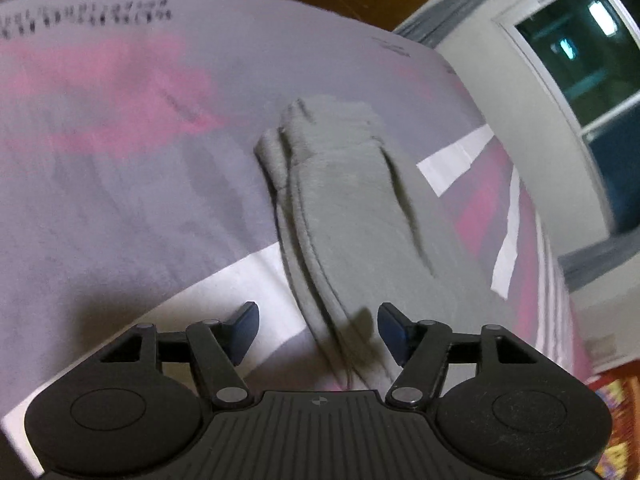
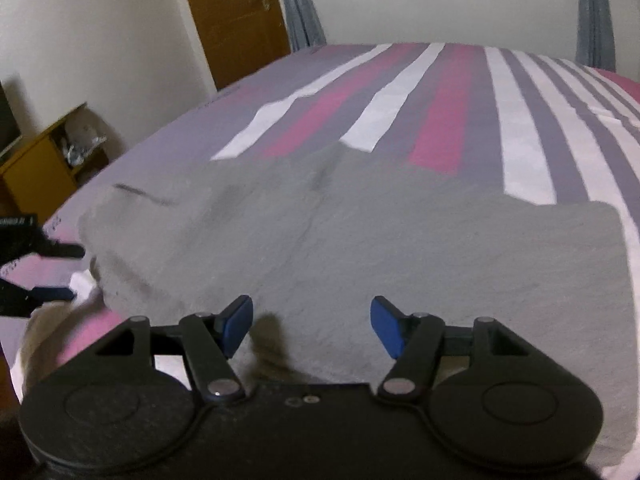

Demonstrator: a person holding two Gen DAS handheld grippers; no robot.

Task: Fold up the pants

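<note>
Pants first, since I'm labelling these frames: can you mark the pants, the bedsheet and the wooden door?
pants (image 2: 360, 248): right wrist view, middle of the grey fabric.
bedsheet (image 2: 444, 120): right wrist view, a pink stripe beyond the pants.
wooden door (image 2: 236, 12): right wrist view, its brown panel.

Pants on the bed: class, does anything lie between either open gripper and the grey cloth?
Nothing visible does. The left gripper and right gripper both stand open directly over the pants, with only striped bedsheet around.
</note>
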